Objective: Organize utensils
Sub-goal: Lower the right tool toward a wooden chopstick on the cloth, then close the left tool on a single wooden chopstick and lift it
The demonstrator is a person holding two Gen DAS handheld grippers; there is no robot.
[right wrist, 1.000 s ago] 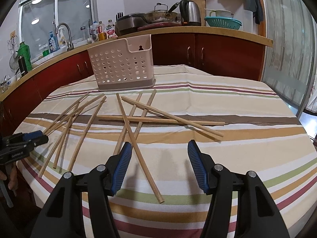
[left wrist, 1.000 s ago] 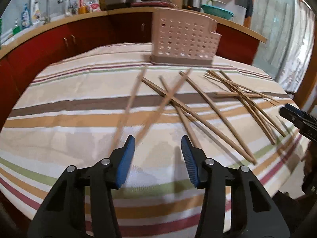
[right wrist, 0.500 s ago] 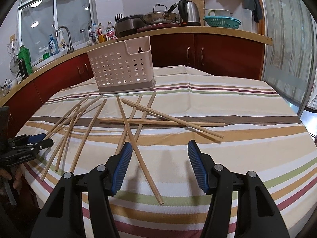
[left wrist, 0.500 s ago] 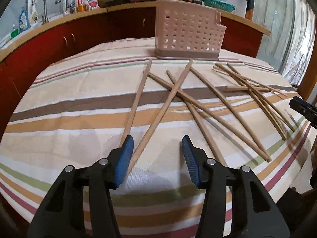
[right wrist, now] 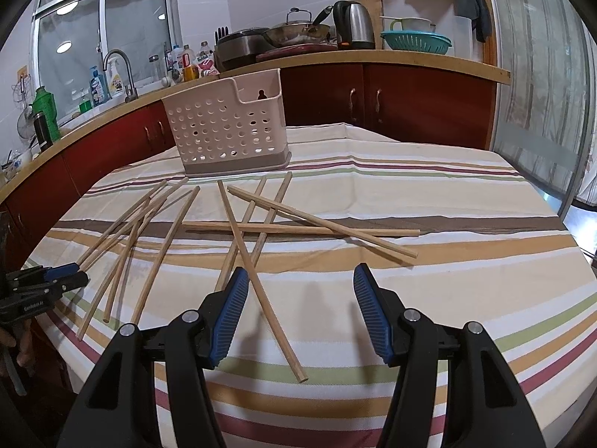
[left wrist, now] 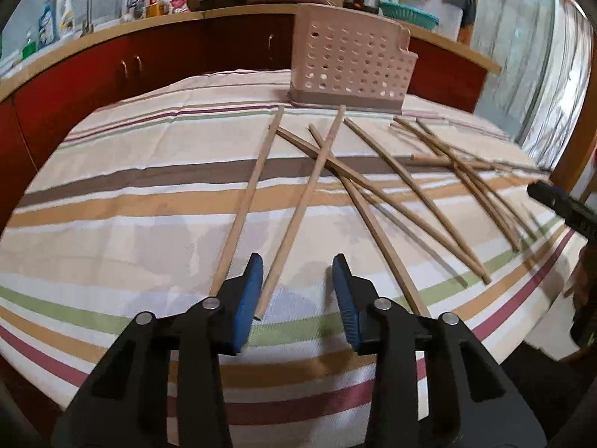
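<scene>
Several wooden chopsticks lie scattered and crossed on the striped tablecloth. A pink perforated utensil basket stands upright behind them; it also shows in the right wrist view. My left gripper is open and low over the cloth, with the near end of one chopstick between its pads, untouched. My right gripper is open and empty above the near end of another chopstick. The left gripper also shows at the left edge of the right wrist view.
The round table's edge curves close below both grippers. A red cabinet with a wooden counter runs behind the table, carrying a kettle, pans, bottles and a sink tap. A curtained glass door stands at the right.
My left gripper has moved forward and down toward the two leftmost chopsticks, so one end now lies between its pads. The right gripper has hardly moved.
</scene>
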